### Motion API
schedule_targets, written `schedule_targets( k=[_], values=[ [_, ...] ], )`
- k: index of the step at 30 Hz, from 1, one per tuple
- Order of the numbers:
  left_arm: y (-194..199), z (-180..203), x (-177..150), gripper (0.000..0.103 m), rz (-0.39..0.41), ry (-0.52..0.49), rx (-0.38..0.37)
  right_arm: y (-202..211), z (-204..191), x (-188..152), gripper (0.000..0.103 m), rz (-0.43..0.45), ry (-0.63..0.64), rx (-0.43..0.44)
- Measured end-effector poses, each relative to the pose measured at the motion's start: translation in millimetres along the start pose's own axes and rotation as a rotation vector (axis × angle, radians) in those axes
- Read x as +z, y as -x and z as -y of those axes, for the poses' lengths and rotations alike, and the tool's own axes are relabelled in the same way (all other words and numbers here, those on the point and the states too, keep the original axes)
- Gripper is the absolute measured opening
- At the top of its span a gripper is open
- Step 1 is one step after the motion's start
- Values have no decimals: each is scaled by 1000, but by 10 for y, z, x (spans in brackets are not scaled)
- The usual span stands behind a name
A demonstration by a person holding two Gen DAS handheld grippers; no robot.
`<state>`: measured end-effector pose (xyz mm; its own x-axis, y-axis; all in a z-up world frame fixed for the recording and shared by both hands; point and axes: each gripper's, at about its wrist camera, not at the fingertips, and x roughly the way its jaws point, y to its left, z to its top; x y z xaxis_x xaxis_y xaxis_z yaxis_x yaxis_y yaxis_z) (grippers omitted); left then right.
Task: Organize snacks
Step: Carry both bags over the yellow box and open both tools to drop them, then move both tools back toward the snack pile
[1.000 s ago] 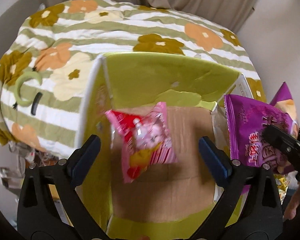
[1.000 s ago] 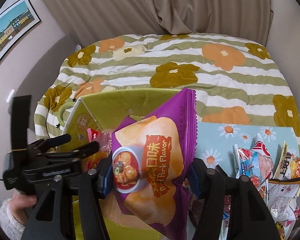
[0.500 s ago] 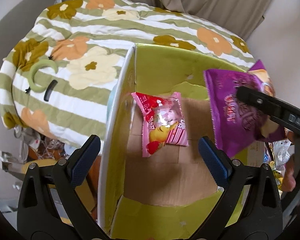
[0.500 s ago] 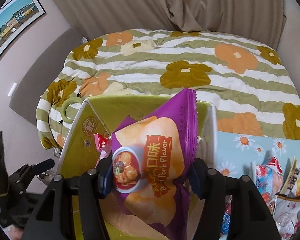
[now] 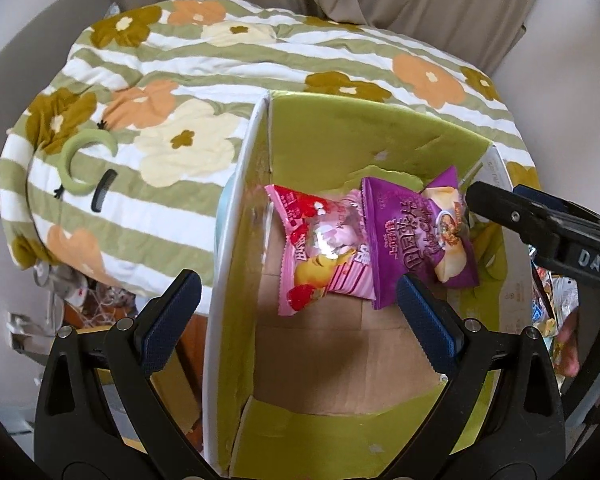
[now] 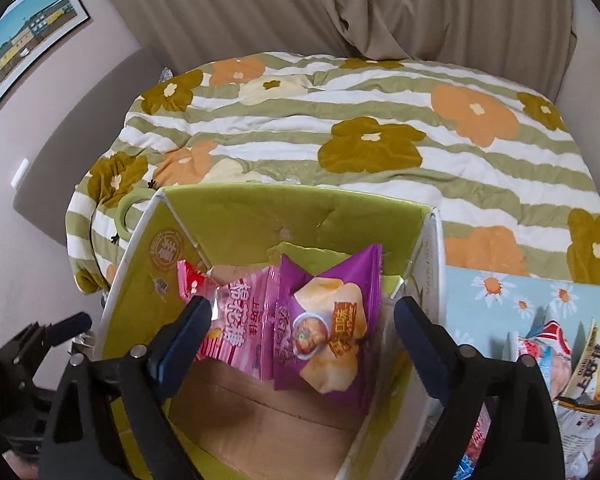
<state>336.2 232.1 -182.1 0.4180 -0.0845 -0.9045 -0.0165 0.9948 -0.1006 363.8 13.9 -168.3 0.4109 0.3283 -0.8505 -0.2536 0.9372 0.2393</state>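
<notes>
A: Two snack packets lie inside the green cardboard box (image 6: 236,208). The pink packet (image 6: 236,328) is on the left side of the brown floor, and the purple chip packet (image 6: 332,320) lies just beside it on the right, overlapping its edge a little.

B: Does the right gripper (image 6: 304,320) hold the purple one?

A: No. Its fingers (image 6: 184,336) have just been opening and now they stand wide apart, above the box. The purple packet is seen between them, but lower, in the box, and the pads do not press on it.

B: And the left gripper (image 5: 296,308)?

A: It is also wide open and holds nothing. It hangs over the left wall of the box; one of its fingers (image 5: 172,316) is outside the wall and the other is over the box floor. In its view the right gripper (image 5: 540,232) comes in from the right side, above the right wall of the box.

B: Where does the box stand?

A: It stands in front of a bed with a striped flower blanket (image 6: 380,120). To the right of the box there is a light blue cloth with daisies (image 6: 500,292), and more snack packets (image 6: 572,364) lie on it, well apart from the two in the box. What is under the cloth I cannot tell.
</notes>
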Motion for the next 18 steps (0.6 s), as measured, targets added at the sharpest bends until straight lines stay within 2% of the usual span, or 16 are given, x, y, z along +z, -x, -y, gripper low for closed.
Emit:
schedule_targets(
  k=[3,10,18],
  values=[
    [107,20,7,98,2,-2,4,139,-27,-25,91,21,5,-5],
    [449,69,24,98,66,-30,-1,546,-78,-121,91,83,-6,-18],
    [737,242,-97,98,127,-72,-88,1047,-63,-379,91,168,-93,-64]
  ],
)
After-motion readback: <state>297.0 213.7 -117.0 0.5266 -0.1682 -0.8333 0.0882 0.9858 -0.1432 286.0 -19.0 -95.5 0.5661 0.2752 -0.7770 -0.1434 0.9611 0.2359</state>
